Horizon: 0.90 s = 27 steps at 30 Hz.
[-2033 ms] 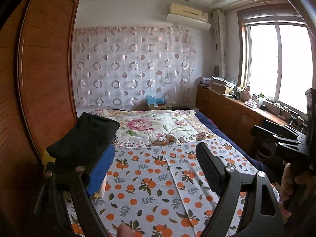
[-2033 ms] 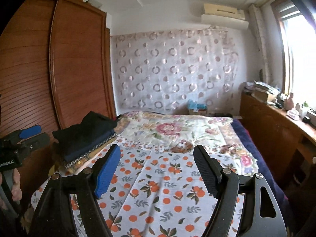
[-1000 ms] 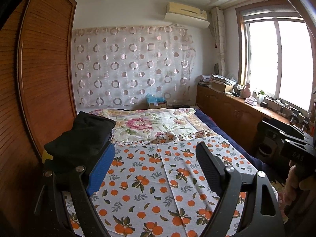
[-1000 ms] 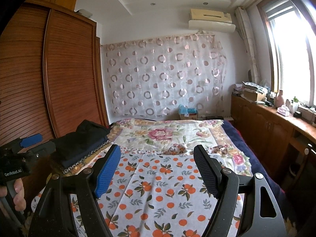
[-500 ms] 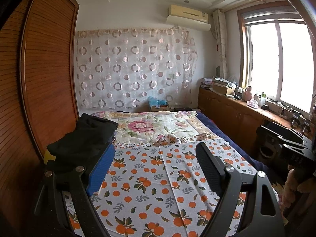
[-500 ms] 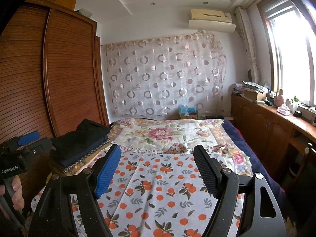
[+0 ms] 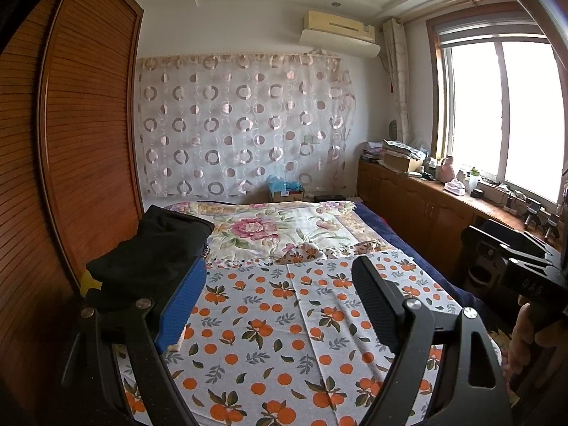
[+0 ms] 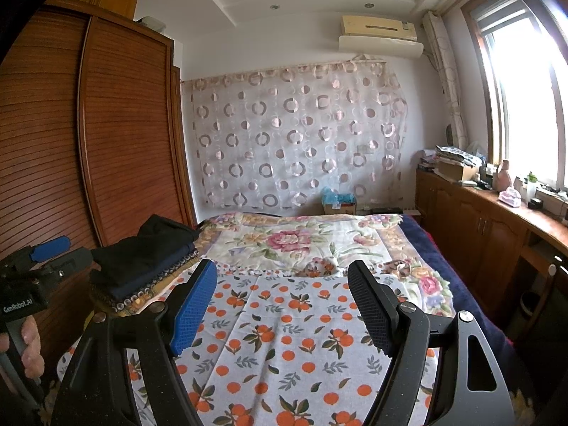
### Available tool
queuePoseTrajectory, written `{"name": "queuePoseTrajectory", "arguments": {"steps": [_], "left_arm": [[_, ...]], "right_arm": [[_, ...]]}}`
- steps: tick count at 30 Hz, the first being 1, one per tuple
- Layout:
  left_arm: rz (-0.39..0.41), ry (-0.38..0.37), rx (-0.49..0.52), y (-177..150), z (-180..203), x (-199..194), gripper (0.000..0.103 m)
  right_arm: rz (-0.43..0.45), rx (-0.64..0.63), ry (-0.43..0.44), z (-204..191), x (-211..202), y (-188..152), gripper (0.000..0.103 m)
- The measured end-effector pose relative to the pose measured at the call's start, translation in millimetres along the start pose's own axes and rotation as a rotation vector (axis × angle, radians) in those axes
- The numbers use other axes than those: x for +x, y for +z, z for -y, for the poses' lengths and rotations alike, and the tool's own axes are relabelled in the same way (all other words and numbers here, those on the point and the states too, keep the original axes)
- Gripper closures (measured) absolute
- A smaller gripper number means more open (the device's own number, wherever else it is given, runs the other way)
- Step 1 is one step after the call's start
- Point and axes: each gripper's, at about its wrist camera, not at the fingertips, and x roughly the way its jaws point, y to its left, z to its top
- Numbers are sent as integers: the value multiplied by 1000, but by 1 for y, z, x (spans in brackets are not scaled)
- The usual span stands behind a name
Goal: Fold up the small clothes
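Observation:
A stack of folded dark clothes point(image 7: 152, 252) lies at the left edge of the bed by the wardrobe; it also shows in the right wrist view point(image 8: 149, 252). A white cloth with an orange-fruit print point(image 7: 277, 323) is spread flat on the near half of the bed, also seen in the right wrist view point(image 8: 284, 333). My left gripper point(image 7: 277, 301) is open and empty, held above that cloth. My right gripper point(image 8: 282, 305) is open and empty above the same cloth. Each gripper shows at the edge of the other's view.
A floral quilt point(image 7: 269, 227) covers the far half of the bed. A wooden wardrobe point(image 8: 106, 142) stands along the left. A low wooden cabinet point(image 7: 426, 206) with clutter runs under the window on the right. A patterned curtain point(image 8: 294, 142) hangs on the far wall.
Both grippers have tilted up and drawn back slightly, showing more ceiling. Both stay open and empty. The clothes stack and printed cloth have not moved.

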Motion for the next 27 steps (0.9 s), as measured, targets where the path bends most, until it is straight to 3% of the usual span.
{"name": "queuePoseTrajectory", "arguments": {"steps": [27], "left_arm": [[2,2,2,-1,0,0,19]], "right_arm": [[5,-1,8,4,2,-2,25]]}}
